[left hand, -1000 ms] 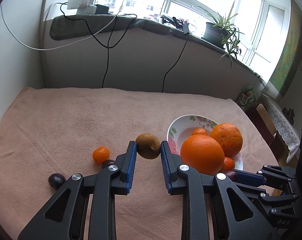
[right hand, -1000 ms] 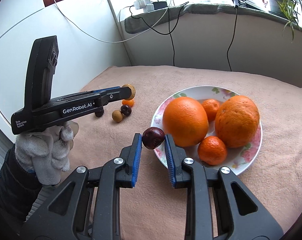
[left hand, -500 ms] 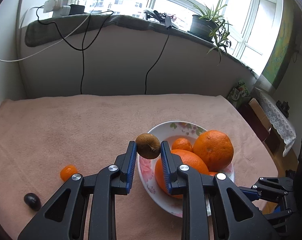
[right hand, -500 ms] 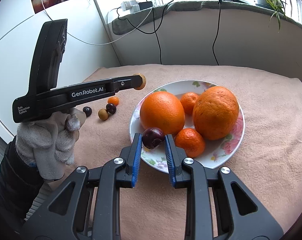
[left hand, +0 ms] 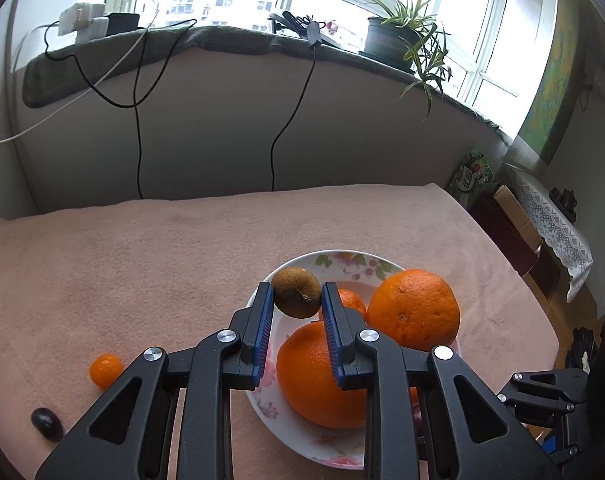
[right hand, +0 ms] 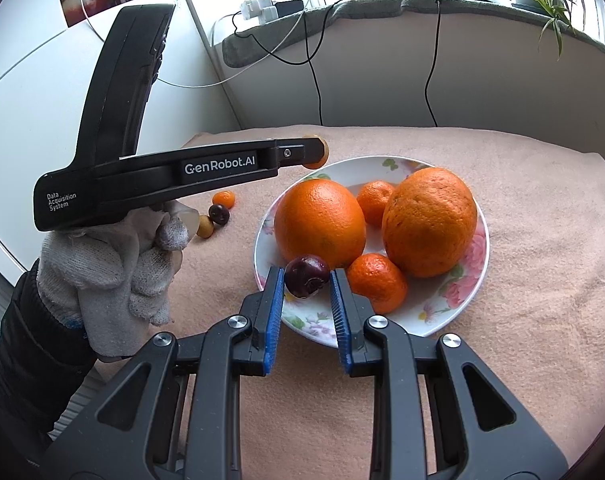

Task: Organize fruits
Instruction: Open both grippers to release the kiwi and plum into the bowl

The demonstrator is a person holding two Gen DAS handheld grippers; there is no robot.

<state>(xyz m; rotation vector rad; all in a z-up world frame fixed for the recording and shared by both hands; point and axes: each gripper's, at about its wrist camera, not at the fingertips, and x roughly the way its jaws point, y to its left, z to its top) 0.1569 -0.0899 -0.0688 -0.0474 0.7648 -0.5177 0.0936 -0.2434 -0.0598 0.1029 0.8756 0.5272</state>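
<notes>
Altogether, plate (right hand: 468, 300) holds two oranges (right hand: 319, 222), two mandarins (right hand: 377, 283) (four fruits).

Dark fruit (left hand: 416, 414) mostly hidden behind left claw (left hand: 296, 300).

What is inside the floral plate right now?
The plate holds two big oranges and two small mandarins; anything beneath them is hidden.

Two oranges (right hand: 320, 222), three mandarins (right hand: 376, 282), two cherries (right hand: 306, 281).
</notes>
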